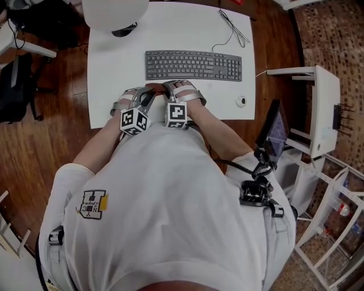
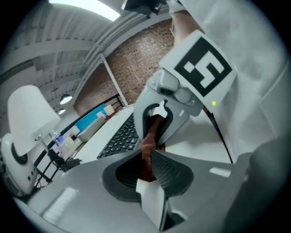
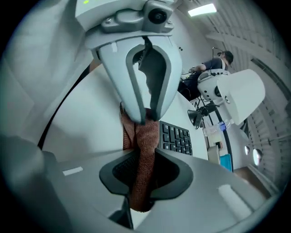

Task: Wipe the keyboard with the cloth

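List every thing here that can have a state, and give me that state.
cloth, bunched, pinched by both grippers.
left gripper, shut on cloth.
right gripper, shut on cloth.
keyboard, flat on the table, nothing lying on it.
cable, loose on the table behind the keyboard.

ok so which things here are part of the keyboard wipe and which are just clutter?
In the job: keyboard, brown cloth, left gripper, right gripper, both shut on it.
Lying about: white domed device, small round object, dark screen, black bag.
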